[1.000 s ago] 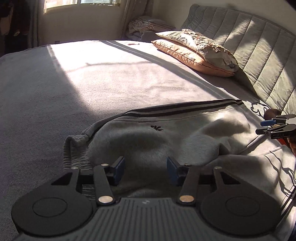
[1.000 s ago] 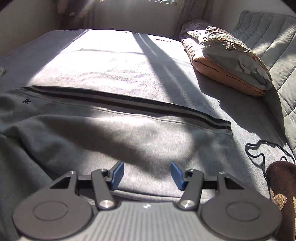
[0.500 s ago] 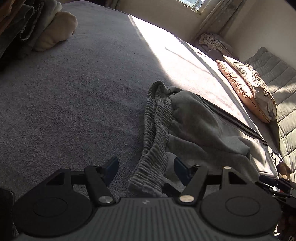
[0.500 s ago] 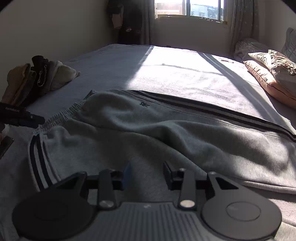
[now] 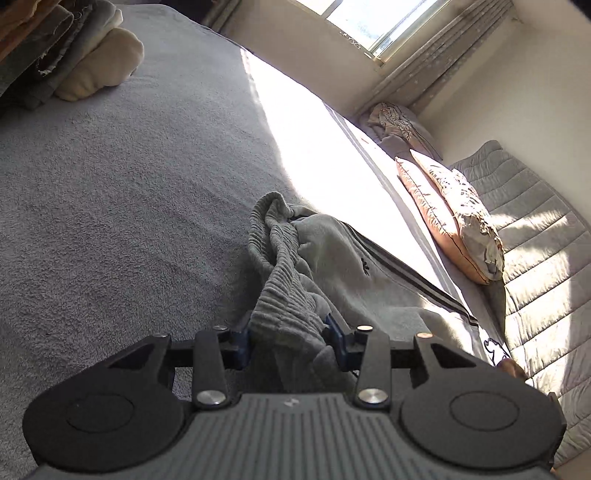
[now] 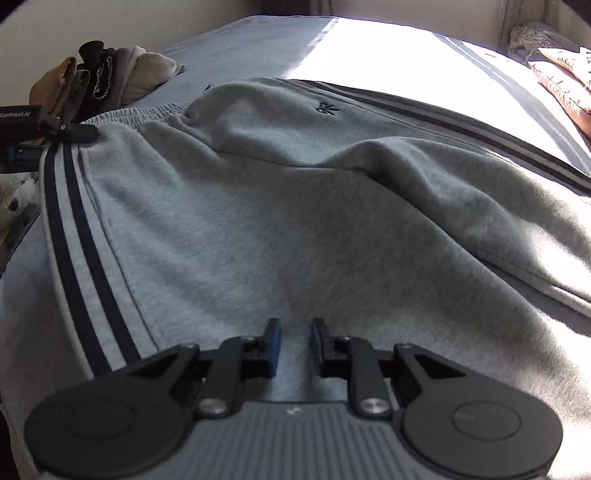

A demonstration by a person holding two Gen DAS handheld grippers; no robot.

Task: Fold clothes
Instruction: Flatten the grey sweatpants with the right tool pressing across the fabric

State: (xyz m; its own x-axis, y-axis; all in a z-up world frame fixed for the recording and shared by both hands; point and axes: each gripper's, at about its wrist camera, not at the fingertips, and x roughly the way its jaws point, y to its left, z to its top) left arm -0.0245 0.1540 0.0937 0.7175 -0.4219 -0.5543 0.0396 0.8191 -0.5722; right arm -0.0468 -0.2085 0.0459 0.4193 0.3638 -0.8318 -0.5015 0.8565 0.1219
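Grey sweatpants [image 5: 351, 258] with dark side stripes lie spread on the bed; in the right wrist view the sweatpants [image 6: 295, 203] fill most of the frame. My left gripper [image 5: 288, 343] has the bunched ribbed waistband [image 5: 280, 295] filling the gap between its blue pads, and its jaws are closing on it. The left gripper [image 6: 88, 134] also shows at the waistband corner in the right wrist view. My right gripper [image 6: 295, 347] sits low over the pants' near side. Its jaws are closing, with a narrow gap and grey fabric showing in it.
A pile of folded clothes [image 5: 74, 55] sits at the far left of the bed cover [image 5: 110, 184]; the same pile [image 6: 103, 77] appears top left. Two pillows [image 5: 454, 221] lean on a quilted headboard [image 5: 535, 258]. A window [image 5: 369, 22] throws a bright strip across the bed.
The left gripper rolled and swung over to the waistband, then narrowed around it. The right gripper dropped closer to the pants, and its jaws narrowed from wide to a small gap.
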